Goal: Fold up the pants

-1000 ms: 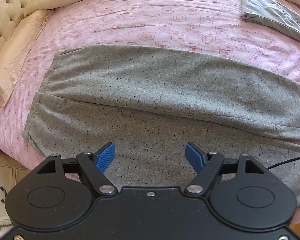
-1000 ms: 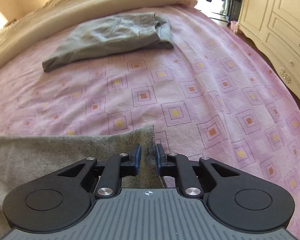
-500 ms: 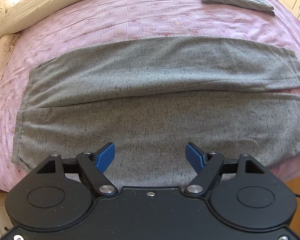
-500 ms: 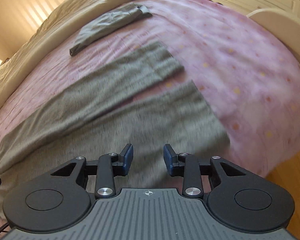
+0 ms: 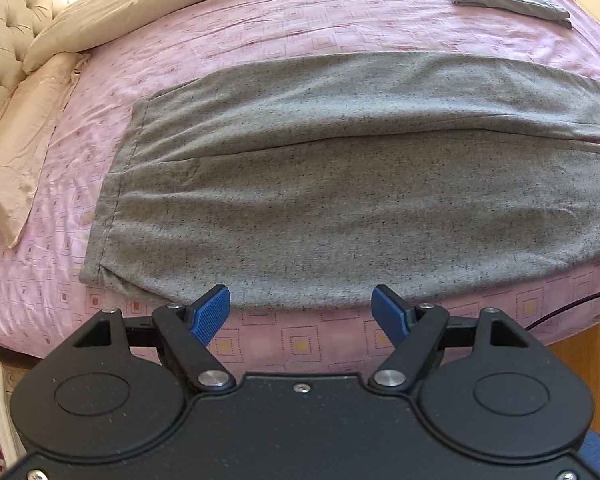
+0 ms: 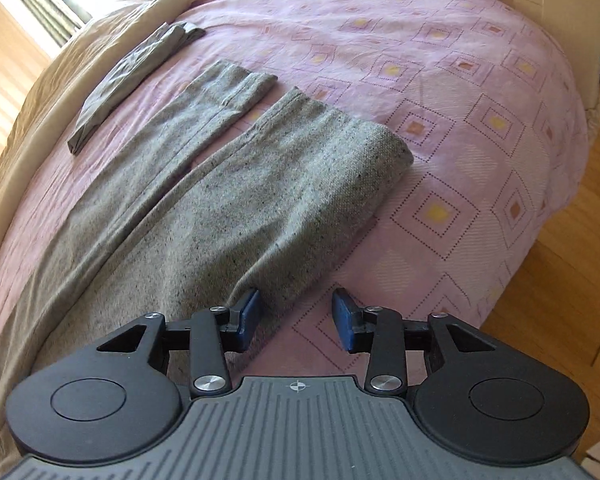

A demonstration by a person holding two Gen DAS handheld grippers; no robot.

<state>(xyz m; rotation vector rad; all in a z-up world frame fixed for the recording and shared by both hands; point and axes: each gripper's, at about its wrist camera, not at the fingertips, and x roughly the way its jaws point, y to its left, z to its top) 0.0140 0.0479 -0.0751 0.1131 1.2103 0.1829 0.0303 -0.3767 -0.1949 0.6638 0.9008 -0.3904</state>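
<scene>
Covering the bed, pink patterned bedspread [image 5: 300,28], grey pants [image 5: 340,184] flat, wooden floor [image 6: 560,280]

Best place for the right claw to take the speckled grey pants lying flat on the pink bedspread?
Judging by the layout, the hem corner of the nearer leg of the speckled grey pants, approached from the bed's near edge. The two legs lie flat, side by side, and that cuff's corner is a free, doubled edge on the pink patterned bedspread. The right claw, open and empty, sits over that leg's near edge.

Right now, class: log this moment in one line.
left tool: open, empty | right tool: just opened, empty | grey pants: flat on pink bedspread, unfolded
</scene>
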